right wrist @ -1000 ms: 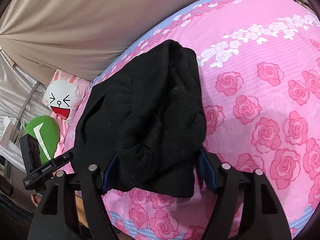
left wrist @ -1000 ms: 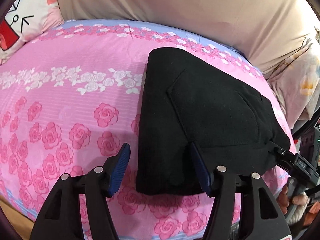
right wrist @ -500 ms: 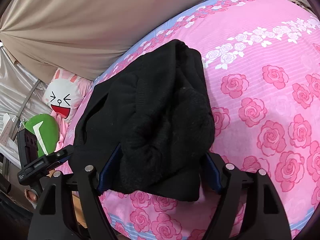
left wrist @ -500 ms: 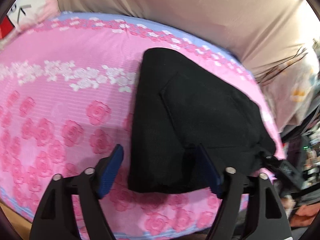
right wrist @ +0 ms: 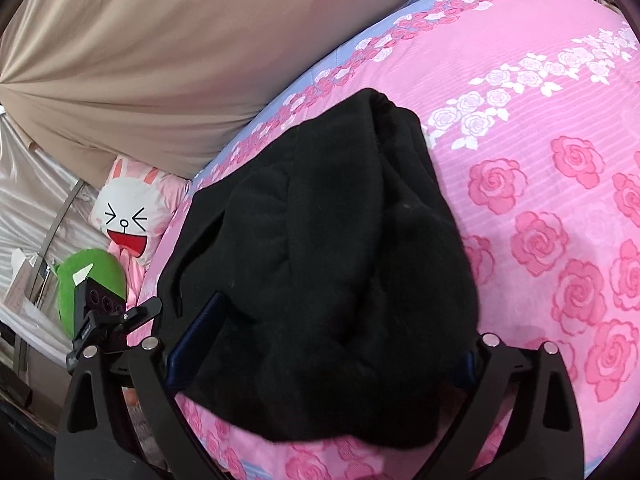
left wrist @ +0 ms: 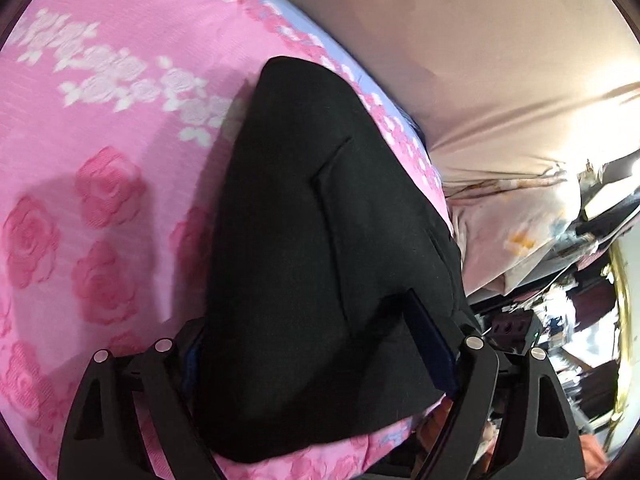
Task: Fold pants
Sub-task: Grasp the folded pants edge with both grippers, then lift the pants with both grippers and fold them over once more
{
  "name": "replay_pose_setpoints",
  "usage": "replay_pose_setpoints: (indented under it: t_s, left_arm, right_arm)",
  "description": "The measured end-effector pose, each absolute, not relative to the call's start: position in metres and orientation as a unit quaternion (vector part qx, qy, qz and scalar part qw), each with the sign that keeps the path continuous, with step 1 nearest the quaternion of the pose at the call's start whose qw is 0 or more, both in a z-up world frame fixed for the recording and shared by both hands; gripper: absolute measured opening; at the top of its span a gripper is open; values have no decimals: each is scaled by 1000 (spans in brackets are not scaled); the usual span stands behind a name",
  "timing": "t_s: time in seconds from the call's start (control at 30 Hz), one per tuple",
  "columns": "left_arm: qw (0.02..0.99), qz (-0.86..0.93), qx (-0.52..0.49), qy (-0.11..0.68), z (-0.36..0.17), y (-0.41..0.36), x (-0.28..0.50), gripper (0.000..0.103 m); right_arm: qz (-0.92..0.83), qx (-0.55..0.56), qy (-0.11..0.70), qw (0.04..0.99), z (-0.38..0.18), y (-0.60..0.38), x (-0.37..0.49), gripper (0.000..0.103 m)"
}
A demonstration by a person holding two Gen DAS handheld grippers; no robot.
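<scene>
Two open jaws frame one thing here: the folded black fleece pants [left wrist: 320,240] lying on the pink rose-print bedsheet [left wrist: 100,160].

In the left wrist view, the left gripper [left wrist: 316,344] has its jaws spread wide and straddles the near end of the bundle. The right blue pad [left wrist: 430,344] lies on top of the cloth; the left pad is mostly hidden behind the pants' edge. I cannot tell whether either one presses the fabric, and nothing is pinched. The pants run straight away from the jaws, long axis near to far, tapering to a rounded far end close to the sheet's blue border. A raised flap edge crosses the top layer on the right. The beige draped fabric [left wrist: 460,40] rises beyond the bed.

In the right wrist view, the right gripper [right wrist: 320,344] is likewise wide open around the opposite end, where the cloth is bunched and thick. Its left blue pad [right wrist: 196,332] shows beside the bundle; the right pad is nearly covered. Here too the pants [right wrist: 320,240] stretch away along the jaws' line. At far left sit a white rabbit-face cushion [right wrist: 128,220] and a green plush [right wrist: 96,280], and the other gripper's camera shows just in front of the plush.

Judging from this, both grippers are equally near, each at one end, so the coming move turns on the bundle's end-to-end axis.
</scene>
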State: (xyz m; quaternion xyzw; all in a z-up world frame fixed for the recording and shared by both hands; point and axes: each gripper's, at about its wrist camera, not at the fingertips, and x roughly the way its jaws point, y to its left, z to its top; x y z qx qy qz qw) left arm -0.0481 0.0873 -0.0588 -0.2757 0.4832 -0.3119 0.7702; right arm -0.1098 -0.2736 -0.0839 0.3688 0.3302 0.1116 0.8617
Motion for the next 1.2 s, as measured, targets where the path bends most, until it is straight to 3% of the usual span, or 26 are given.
replay_pose_setpoints:
  t_s: [0.03, 0.07, 0.13, 0.17, 0.5, 0.77, 1.2]
  left_arm:
    - [776, -311, -268, 479, -59, 82, -49, 71]
    - [781, -310, -263, 475, -57, 81, -51, 66]
    - [797, -310, -251, 453, -46, 83, -63, 40]
    - [802, -313, -246, 446, -40, 84, -68, 36]
    - [843, -350, -172, 371, 26, 103, -153, 33]
    - [885, -373, -126, 248, 108, 110, -199, 33]
    - [915, -392, -72, 65, 201, 105, -205, 34]
  right_arm:
    - [113, 375, 327, 860, -84, -272, -110, 78]
    - [115, 381, 323, 859, -84, -271, -112, 71]
    - [116, 374, 310, 866, -77, -272, -121, 46]
    - [119, 377, 305, 866, -73, -275, -126, 44]
    - [164, 320, 246, 900, -11, -260, -194, 42]
    - [188, 270, 118, 937, 54, -254, -230, 42]
    - [214, 204, -61, 953, 150, -270, -231, 44]
